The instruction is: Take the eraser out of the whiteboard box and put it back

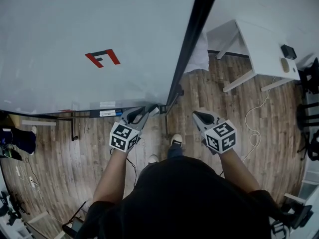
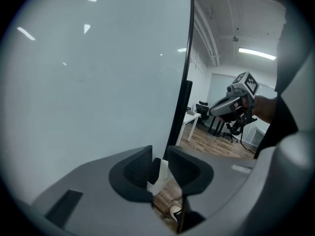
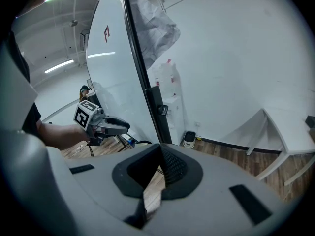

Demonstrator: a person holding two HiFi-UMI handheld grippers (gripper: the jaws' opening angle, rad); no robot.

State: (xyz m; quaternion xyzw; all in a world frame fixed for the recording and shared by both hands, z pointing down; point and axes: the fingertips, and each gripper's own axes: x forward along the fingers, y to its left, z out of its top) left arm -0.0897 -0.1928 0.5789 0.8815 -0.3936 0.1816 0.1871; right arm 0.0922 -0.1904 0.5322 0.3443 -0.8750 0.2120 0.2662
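The whiteboard [image 1: 75,29] fills the left of the head view, with its box [image 1: 107,113] running as a narrow tray along the lower edge. At the tray's right end, my left gripper [image 1: 149,111] points at the board's corner. In the left gripper view the eraser [image 2: 159,172], white with a dark face, stands between the jaws of that left gripper [image 2: 160,162], which are slightly apart, so it is open. The right gripper [image 1: 198,116] hovers to the right of the board frame, shut and empty; its jaws meet in the right gripper view [image 3: 158,151].
A red F mark [image 1: 102,58] is on the board. The black board frame [image 1: 192,39] runs diagonally down to the floor stand. A white desk [image 1: 266,49] stands at the right, office chairs [image 1: 309,78] beyond it, and a white cable [image 1: 256,128] lies on the wooden floor.
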